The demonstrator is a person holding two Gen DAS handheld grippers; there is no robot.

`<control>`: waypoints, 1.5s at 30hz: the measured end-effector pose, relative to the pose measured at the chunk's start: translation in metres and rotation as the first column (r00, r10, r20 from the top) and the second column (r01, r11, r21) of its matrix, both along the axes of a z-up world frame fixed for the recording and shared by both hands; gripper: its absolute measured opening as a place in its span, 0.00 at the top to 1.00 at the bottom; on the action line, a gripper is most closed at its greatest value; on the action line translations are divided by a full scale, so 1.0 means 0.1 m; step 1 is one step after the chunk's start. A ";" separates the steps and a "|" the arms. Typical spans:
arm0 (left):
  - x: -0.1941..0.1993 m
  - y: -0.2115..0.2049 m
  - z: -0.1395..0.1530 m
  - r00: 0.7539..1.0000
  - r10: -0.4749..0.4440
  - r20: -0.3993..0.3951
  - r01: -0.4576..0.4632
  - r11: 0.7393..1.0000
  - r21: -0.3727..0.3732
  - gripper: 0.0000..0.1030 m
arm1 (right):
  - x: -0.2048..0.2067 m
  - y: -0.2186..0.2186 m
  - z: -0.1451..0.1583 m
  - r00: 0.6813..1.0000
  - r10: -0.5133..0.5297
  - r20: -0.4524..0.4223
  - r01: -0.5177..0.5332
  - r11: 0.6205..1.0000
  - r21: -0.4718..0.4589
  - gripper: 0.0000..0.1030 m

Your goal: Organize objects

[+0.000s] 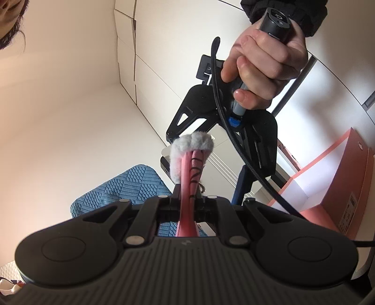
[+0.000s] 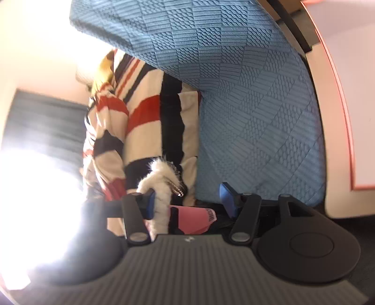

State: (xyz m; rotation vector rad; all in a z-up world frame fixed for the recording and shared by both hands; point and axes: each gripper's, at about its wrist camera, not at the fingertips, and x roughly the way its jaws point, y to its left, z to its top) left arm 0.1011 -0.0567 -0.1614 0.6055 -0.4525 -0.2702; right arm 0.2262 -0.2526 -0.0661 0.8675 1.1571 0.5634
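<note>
Pink slipper [image 1: 191, 173], trimmed with grey-white fur [image 1: 191, 143] at its far end and marked with black lettering: clamped between the closed jaws of the left gripper [image 1: 187, 199] and held raised, pointing upward toward a pale wall. A small sparkly ornament [image 1: 202, 187] is seen at its side, just above the jaws.

Right gripper [image 1: 220, 140], seen from the left wrist view: carried by a hand [image 1: 264, 63] in a dark sleeve [image 1: 283, 14], with a black cable [image 1: 236, 138] trailing from it; one finger reaches the fur trim from behind.

Right gripper [image 2: 187, 199], own view: jaws spread apart, blue pads [image 2: 228, 199] not pressing on anything. The white fur edge [image 2: 161, 194] lies against the left pad, and a pink part with a printed label [image 2: 194, 219] lies low between the fingers; nothing is gripped.

Blue quilted cushion [image 2: 246, 93]: embossed in patchwork patterns, filling the upper right of the right wrist view; also seen in the left wrist view [image 1: 131, 190] below the slipper.

Striped fabric [image 2: 140, 117]: cream, red and black bands, lying beside the cushion and behind the fur edge.

Pink box [image 1: 337, 187]: open, white inside, with a label on its side, at the right of the left wrist view.

White cabinet panels [image 1: 126, 58]: in the background.

Strong glare [image 2: 35, 199]: washes out the left of the right wrist view.
</note>
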 end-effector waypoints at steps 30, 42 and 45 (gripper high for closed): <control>0.44 -0.06 -0.08 0.992 0.071 -0.100 -0.071 0.997 0.000 0.90 | -0.15 0.02 0.20 0.991 -0.127 -0.033 0.122 0.985 -0.120 0.26; 0.57 -0.09 -0.15 0.980 0.134 -0.149 -0.127 0.990 0.057 0.90 | -0.21 0.11 0.54 0.971 -0.151 0.186 0.189 0.960 -0.207 0.38; 0.61 -0.11 -0.18 0.976 0.142 -0.166 -0.132 0.988 0.075 0.90 | -0.17 0.22 0.53 0.972 -0.132 0.194 0.173 0.962 -0.211 0.74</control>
